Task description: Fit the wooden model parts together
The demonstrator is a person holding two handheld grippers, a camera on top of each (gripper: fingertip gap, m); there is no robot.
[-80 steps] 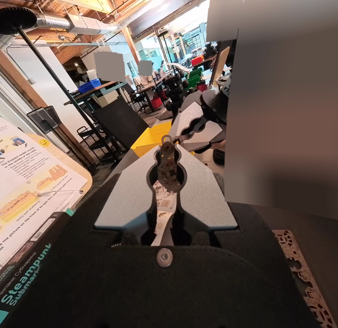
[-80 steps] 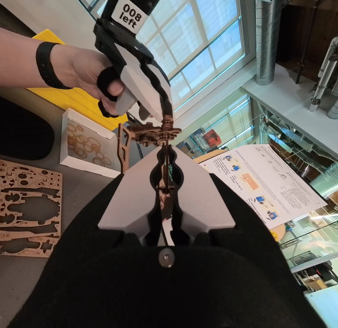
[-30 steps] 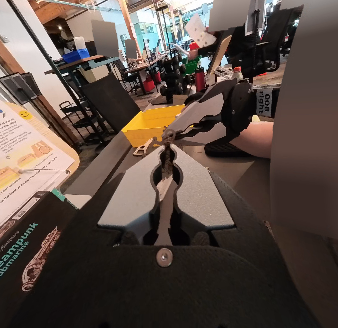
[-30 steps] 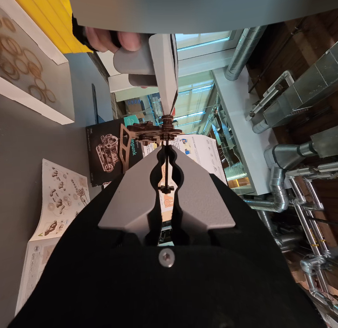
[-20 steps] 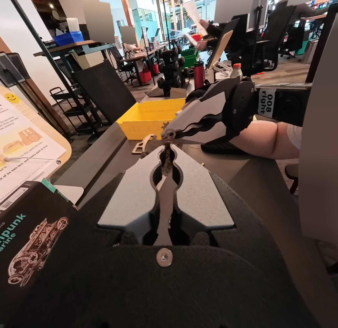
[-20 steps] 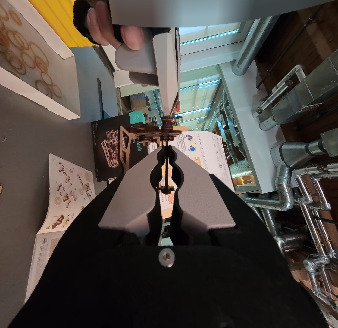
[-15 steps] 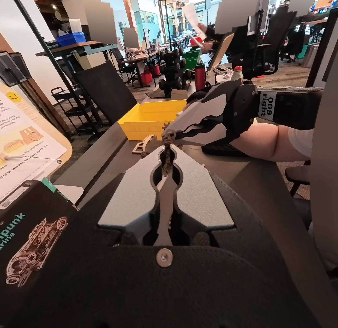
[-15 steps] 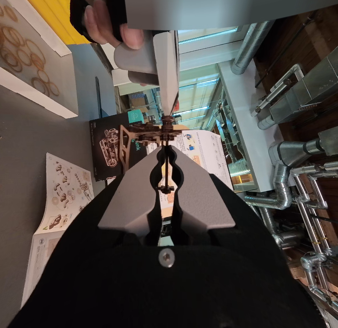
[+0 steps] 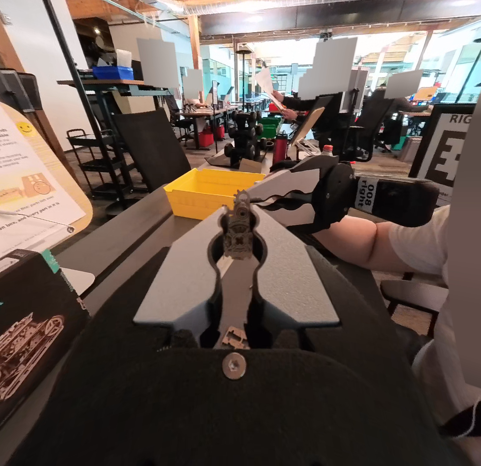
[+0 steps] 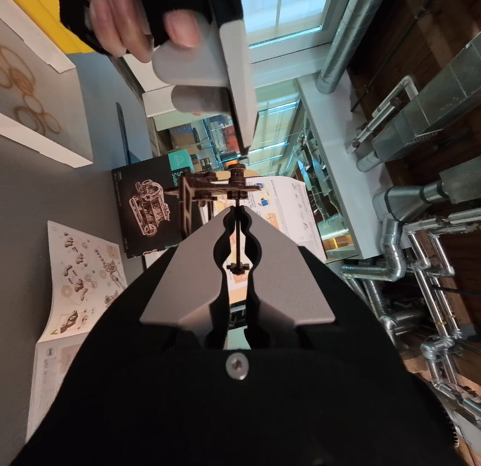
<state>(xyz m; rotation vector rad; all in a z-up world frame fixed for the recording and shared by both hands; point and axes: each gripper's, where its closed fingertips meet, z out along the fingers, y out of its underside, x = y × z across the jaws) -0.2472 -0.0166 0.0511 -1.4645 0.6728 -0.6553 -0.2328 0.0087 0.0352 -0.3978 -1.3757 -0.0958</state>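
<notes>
The right gripper (image 10: pixel 236 208) has matt grey plastic fingers (image 10: pixel 187 276) with a fine grainy surface, and a shiny metal screw (image 10: pixel 236 367) sits in its black, cloth-like body. The wooden model (image 10: pixel 216 186) is thin dark brown wood with cut edges. At the lower left lies a paper instruction sheet (image 10: pixel 78 276), slightly glossy. At the right, the pipes (image 10: pixel 390 248) are shiny bare metal. In the left wrist view the yellow bin (image 9: pixel 208 190) is smooth plastic.

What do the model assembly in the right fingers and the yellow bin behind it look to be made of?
Model assembly: thin laser-cut plywood, judging by its dark, burnt-looking edges, flat layered plates and toothed gears; matte, unpainted. Yellow bin: probably moulded plastic, given its uniform glossy colour, ribbed wall and rolled rim.
</notes>
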